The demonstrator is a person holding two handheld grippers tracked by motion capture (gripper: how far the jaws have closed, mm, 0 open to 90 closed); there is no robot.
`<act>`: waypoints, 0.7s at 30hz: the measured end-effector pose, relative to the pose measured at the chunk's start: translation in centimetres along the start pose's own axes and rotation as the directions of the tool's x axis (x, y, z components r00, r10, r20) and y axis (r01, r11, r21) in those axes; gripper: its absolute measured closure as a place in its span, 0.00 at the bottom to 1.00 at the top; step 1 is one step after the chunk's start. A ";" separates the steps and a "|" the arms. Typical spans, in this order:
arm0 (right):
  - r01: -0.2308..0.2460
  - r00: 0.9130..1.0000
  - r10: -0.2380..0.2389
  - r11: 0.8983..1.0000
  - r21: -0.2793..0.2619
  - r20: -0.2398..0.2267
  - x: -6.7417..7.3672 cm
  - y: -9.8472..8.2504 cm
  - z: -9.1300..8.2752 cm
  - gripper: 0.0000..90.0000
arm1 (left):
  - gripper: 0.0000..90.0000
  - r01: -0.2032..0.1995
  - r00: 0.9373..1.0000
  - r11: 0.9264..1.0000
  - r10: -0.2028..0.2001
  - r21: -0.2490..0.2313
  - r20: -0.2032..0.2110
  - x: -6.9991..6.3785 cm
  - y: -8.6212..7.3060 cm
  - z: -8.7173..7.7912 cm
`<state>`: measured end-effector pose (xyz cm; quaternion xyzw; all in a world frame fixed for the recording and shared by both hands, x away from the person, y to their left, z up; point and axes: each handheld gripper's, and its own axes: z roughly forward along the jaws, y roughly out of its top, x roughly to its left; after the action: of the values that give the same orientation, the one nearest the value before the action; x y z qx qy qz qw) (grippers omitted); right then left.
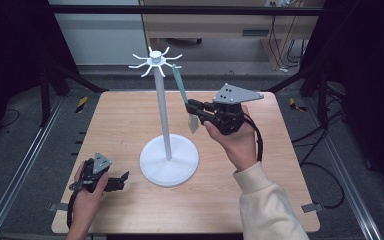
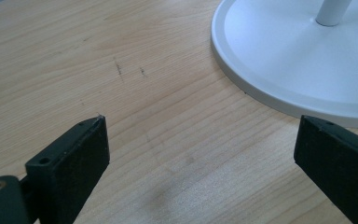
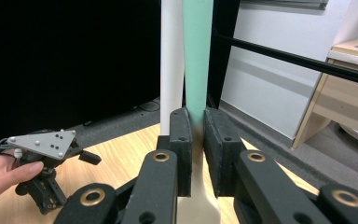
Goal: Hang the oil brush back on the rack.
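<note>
A white stand (image 1: 162, 107) rises from a round base (image 1: 169, 160) at mid-table, topped by a ring of hooks (image 1: 155, 60). A spatula with a green handle (image 1: 179, 82) and a pale head (image 1: 193, 123) hangs tilted just right of the pole, its top end at one hook arm. My right gripper (image 1: 190, 107) is shut on the spatula's lower handle. In the right gripper view the pads (image 3: 197, 126) pinch the green handle (image 3: 197, 56), with the pole (image 3: 171, 56) right beside it. My left gripper (image 1: 122, 180) rests open on the table left of the base, nothing between its jaws (image 2: 200, 140).
The wooden table (image 1: 130, 120) has bare surface all around the base (image 2: 284, 60). Metal rails (image 1: 25, 165) run along both sides on the floor. A black frame bar (image 1: 190, 10) crosses above the far edge, with a wooden cabinet (image 3: 345, 93) behind it.
</note>
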<state>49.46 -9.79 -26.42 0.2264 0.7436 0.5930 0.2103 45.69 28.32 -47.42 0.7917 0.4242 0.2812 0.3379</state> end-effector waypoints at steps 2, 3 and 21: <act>-0.003 1.000 0.003 1.000 -0.002 -0.001 0.0 0.0 0.0 0.90 | 0.03 0.000 1.000 1.000 0.000 0.000 0.000 0.0 0.0 0.0; -0.005 1.000 0.005 1.000 -0.006 -0.001 -0.1 -0.1 0.0 0.88 | 0.03 0.000 1.000 1.000 0.000 0.000 0.000 0.0 0.0 0.0; -0.015 0.999 0.014 1.000 0.012 0.049 -0.2 -0.4 -0.9 0.51 | 0.03 -0.001 1.000 1.000 0.001 0.004 0.001 0.0 0.0 0.0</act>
<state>49.05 -10.70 -26.62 0.2477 0.7402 0.5841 0.2227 45.69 28.30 -47.44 0.7927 0.4241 0.2802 0.3365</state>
